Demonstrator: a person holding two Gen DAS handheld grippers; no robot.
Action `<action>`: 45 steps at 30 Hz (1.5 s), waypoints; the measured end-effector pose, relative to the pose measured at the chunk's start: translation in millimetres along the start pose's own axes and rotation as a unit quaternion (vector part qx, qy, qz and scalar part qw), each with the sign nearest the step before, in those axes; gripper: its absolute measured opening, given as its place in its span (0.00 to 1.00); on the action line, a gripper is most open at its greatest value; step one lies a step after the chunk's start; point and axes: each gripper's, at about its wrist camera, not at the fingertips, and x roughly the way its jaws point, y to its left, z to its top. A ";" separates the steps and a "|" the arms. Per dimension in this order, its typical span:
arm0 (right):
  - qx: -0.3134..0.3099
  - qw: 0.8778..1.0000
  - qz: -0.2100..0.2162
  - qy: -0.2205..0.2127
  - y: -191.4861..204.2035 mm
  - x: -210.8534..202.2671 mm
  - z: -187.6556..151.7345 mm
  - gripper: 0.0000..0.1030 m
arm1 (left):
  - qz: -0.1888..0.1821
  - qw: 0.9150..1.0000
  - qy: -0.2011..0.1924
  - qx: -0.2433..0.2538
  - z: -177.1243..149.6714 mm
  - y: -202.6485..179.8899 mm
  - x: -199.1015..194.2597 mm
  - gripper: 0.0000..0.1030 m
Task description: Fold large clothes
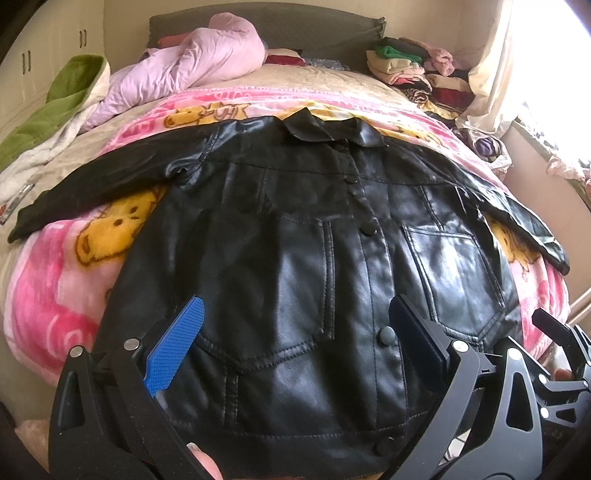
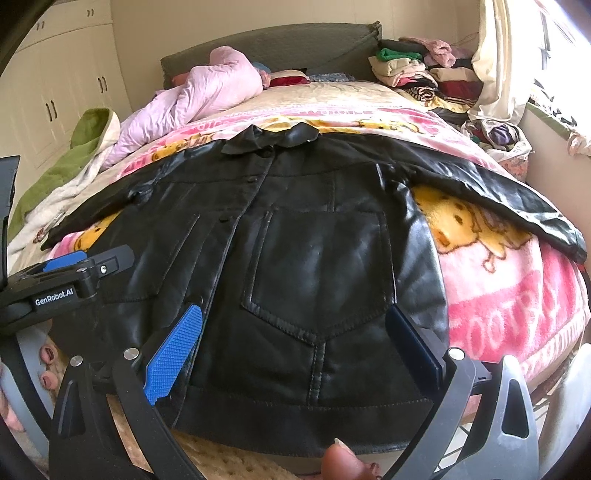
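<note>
While both tools hang over the near hem, the left gripper [image 1: 295, 339] has its blue-padded fingers spread wide with nothing between them, only the lower front of the black leather jacket [image 1: 314, 240] showing in the gap. The right gripper [image 2: 295, 343] is spread just as wide and also holds nothing, poised above the jacket's hem beside a stitched patch pocket [image 2: 321, 266]. A fingertip [image 2: 341, 461] of the person shows at the bottom edge of the right wrist view.

The jacket lies flat and front up, buttoned along its placket, on a pink cartoon blanket [image 1: 48, 302] that covers the bed. Its hem is nearest the cameras, its collar [image 1: 314, 129] farthest. Both sleeves stretch outward to the sides across the blanket.

Beyond the collar, a crumpled lilac quilted garment [image 1: 184, 62] sits at the left of the bed, with a green-and-white towel [image 1: 62, 99] farther left. A stack of folded clothes [image 1: 410, 70] rests at the far right corner beside a pale curtain [image 1: 491, 74]. Behind them stands a dark headboard [image 1: 295, 29].
</note>
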 end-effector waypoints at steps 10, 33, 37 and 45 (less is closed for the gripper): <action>0.011 1.000 0.026 -0.008 5.5 8.6 30.9 0.96 | 0.001 1.000 0.005 -0.013 36.5 25.4 18.4 0.91; 0.070 0.993 0.086 -0.042 0.5 33.6 117.6 0.96 | 0.020 1.000 -0.021 -0.005 111.7 28.0 30.5 0.91; 0.087 0.991 0.086 -0.057 -7.2 34.9 135.7 0.96 | 0.021 1.000 -0.023 0.002 128.1 23.7 37.7 0.91; 0.111 0.989 0.053 -0.078 -34.1 40.8 160.3 0.96 | 0.014 1.000 -0.022 0.014 153.7 11.4 57.5 0.91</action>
